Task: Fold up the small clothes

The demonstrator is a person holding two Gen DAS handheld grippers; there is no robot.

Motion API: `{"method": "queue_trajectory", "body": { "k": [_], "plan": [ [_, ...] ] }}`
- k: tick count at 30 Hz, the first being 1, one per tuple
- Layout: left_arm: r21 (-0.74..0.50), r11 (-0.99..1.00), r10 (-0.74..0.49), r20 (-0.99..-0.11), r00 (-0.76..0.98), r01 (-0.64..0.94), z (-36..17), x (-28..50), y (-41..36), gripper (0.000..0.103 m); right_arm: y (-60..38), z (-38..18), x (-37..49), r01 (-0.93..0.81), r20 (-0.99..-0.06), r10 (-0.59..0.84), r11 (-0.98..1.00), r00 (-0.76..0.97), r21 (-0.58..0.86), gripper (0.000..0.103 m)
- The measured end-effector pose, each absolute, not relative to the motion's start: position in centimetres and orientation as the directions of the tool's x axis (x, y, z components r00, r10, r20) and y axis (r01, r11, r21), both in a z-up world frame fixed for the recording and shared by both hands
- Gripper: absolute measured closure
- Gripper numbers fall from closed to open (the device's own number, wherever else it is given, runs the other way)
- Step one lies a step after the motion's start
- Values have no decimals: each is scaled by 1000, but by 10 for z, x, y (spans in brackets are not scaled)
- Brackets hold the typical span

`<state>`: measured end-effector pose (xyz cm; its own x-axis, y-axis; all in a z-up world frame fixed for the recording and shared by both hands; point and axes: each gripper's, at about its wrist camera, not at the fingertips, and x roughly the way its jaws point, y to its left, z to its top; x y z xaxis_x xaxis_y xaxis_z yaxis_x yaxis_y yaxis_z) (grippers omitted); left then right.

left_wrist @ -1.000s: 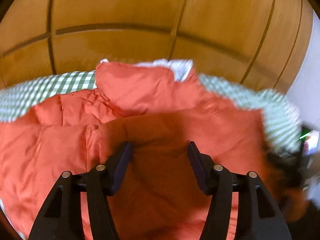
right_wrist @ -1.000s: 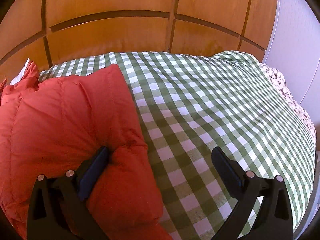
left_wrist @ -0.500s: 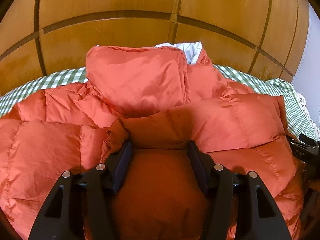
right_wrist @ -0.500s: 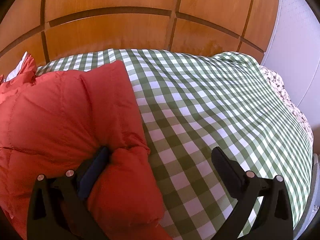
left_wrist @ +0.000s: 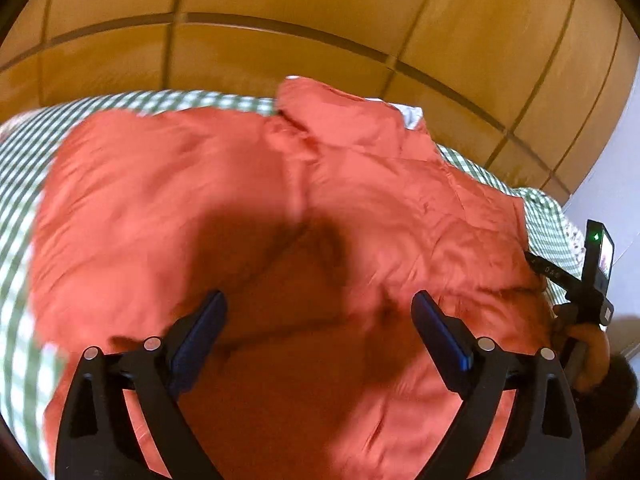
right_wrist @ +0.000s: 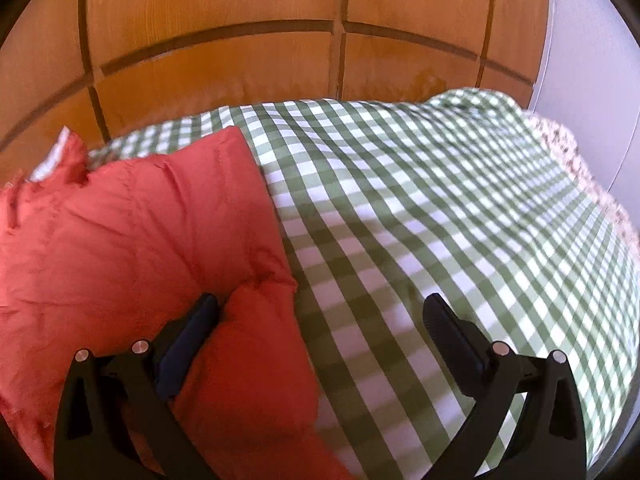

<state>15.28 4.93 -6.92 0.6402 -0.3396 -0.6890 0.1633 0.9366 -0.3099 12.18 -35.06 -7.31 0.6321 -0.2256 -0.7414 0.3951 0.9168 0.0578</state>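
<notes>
- A red padded jacket (left_wrist: 248, 216) lies spread on a bed covered by a green-and-white checked sheet (right_wrist: 440, 220).
- The left gripper (left_wrist: 318, 306) hangs over the middle of the jacket; its jaws stand wide apart with nothing between them, and their shadow falls on the red cloth below.
- The left view is blurred, so I cannot tell whether the jaw tips touch the cloth.
- A bit of white lining (left_wrist: 410, 114) shows at the far end of the jacket, near the collar.
- The right gripper (right_wrist: 320, 312) sits at the jacket's right edge, jaws spread wide: the left finger (right_wrist: 188, 340) presses against a puffed fold of the jacket, the right finger (right_wrist: 452, 340) is over bare checked sheet.
- No cloth is pinched between the right jaws; the fold only fills their left side.
- In the left view, the right gripper's body and the hand (left_wrist: 588, 344) holding it show at the far right edge, beside the jacket.
- A wooden panelled wall (right_wrist: 240, 20) rises behind the bed, and a pale wall (right_wrist: 580, 60) stands at the right.
</notes>
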Motion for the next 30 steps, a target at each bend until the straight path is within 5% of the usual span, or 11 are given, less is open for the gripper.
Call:
{"method": "queue_trajectory", "body": {
  "k": [7, 19, 30],
  "plan": [
    [-174, 985, -146, -756, 638, 19, -90, 108, 105, 10, -352, -67, 72, 321, -776, -146, 944, 614, 77, 2],
    [-211, 977, -178, -761, 624, 21, -107, 158, 107, 3, -339, -91, 106, 314, -794, -177, 949, 582, 19, 2],
    [-178, 984, -163, -798, 581, 31, -99, 209, 103, 3, -360, -82, 140, 310, -800, -59, 937, 597, 162, 2]
  ]
}}
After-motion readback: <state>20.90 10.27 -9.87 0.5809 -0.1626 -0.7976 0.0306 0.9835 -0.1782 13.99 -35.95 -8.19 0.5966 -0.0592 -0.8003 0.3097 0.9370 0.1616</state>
